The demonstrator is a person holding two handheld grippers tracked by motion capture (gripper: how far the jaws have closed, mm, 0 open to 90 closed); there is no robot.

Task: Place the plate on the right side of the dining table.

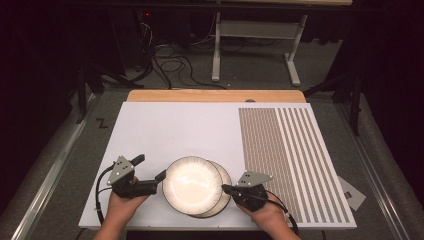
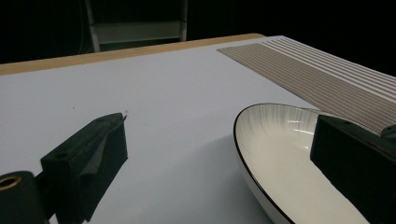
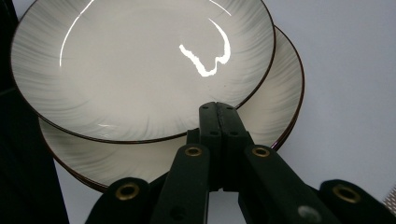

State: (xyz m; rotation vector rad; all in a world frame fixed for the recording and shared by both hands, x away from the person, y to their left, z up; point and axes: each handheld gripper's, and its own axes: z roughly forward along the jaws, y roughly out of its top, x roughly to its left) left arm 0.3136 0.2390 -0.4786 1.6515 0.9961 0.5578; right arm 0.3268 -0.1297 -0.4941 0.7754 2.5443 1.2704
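Two cream plates with dark rims lie stacked and offset near the white board's front edge. The upper plate [image 1: 191, 184] [image 3: 140, 65] [image 2: 285, 154] covers most of the lower plate [image 1: 226, 192] [image 3: 275, 107]. My left gripper [image 1: 150, 167] [image 2: 219, 140] is open at the upper plate's left side, with one jaw over its rim and the other above bare board. My right gripper [image 1: 226, 189] [image 3: 218, 109] is shut on nothing. Its tips sit above the lower plate's exposed rim, at the edge of the upper plate.
The white board [image 1: 170, 130] carries a brown striped pattern [image 1: 290, 150] on its right third. A wooden table edge [image 1: 215, 95] runs behind it. A small grey tag [image 1: 352, 193] lies off the board's right corner. Cables and a metal frame [image 1: 255, 35] stand on the floor beyond.
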